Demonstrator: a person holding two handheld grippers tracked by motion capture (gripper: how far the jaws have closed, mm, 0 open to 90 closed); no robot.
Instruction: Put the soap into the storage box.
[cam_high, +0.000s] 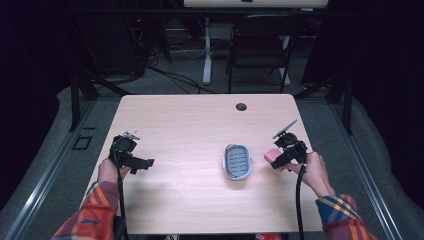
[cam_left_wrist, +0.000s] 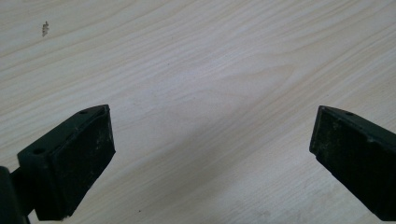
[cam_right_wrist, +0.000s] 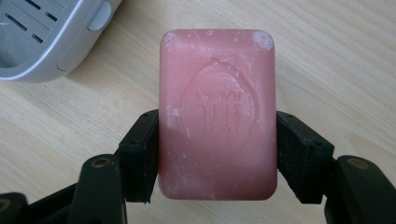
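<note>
The person sits at the near edge of the table (cam_high: 200, 120), both forearms in plaid sleeves coming up from below and spread well apart; the left hand (cam_high: 106, 171) rests low near the left edge, wrist bent inward, so that the left gripper (cam_high: 145, 163) lies about level and aims toward the middle of the table; its fingers (cam_left_wrist: 74, 158) stand wide apart over bare wood, with nothing between them.

On the other side the right hand (cam_high: 312, 170) wraps the handle from behind, forearm angled in from the lower right corner, a black cable hanging down along it; the right gripper (cam_right_wrist: 217, 154) points inward and slightly down, toward the centre; its fingers (cam_right_wrist: 140, 154) are closed on the two long sides of a pink bar of soap (cam_right_wrist: 217, 112), pads pressing against it, the bar's stamped face turned up to the camera and its far end sticking out past the fingertips.

The soap sits just right of a grey soap dish (cam_high: 237, 161), near it but apart; the dish lies on the table right of centre, its slotted tray facing up.
</note>
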